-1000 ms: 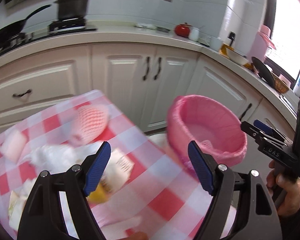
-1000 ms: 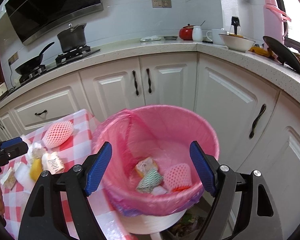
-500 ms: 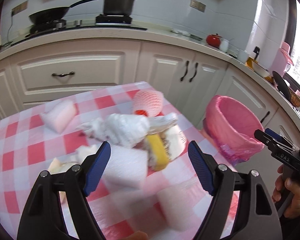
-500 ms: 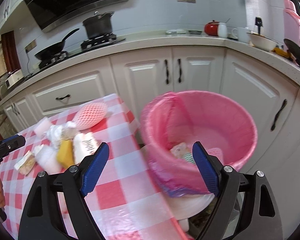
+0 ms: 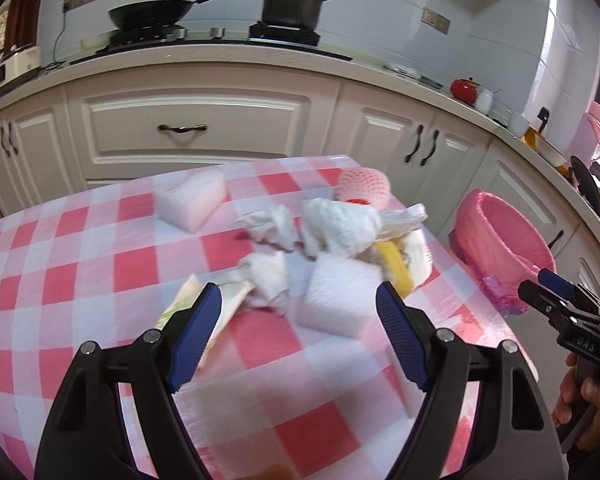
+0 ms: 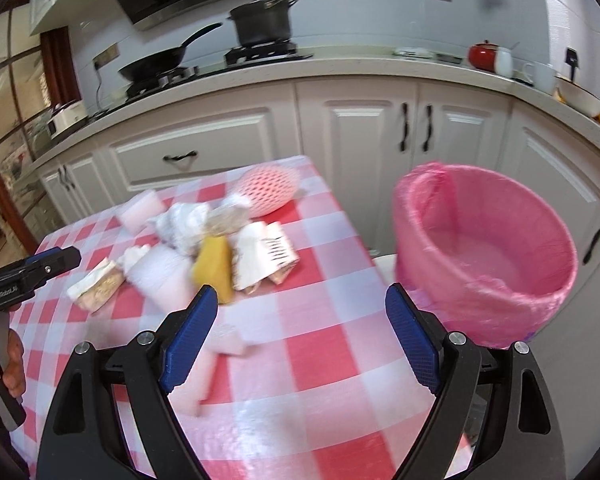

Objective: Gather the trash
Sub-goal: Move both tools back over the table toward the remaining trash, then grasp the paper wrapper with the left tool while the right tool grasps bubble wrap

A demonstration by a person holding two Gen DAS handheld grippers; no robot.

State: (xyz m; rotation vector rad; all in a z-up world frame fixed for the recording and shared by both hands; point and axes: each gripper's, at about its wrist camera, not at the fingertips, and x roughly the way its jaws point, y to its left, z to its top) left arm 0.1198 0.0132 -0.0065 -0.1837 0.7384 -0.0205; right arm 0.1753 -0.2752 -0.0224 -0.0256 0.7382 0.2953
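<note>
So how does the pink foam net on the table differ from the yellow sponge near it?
The pink foam net is rounded and bulging with a mesh of holes; the yellow sponge is a plain, flat-sided block. The net lies apart near the table's far corner, while the sponge sits wedged in the pile, against a white wrapper. Both rest on the checked tablecloth, not yet binned.

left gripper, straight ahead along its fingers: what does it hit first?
Probably the white foam block, sitting between and just past the open left gripper; crumpled tissue lies close beside it. Depth unclear.
</note>
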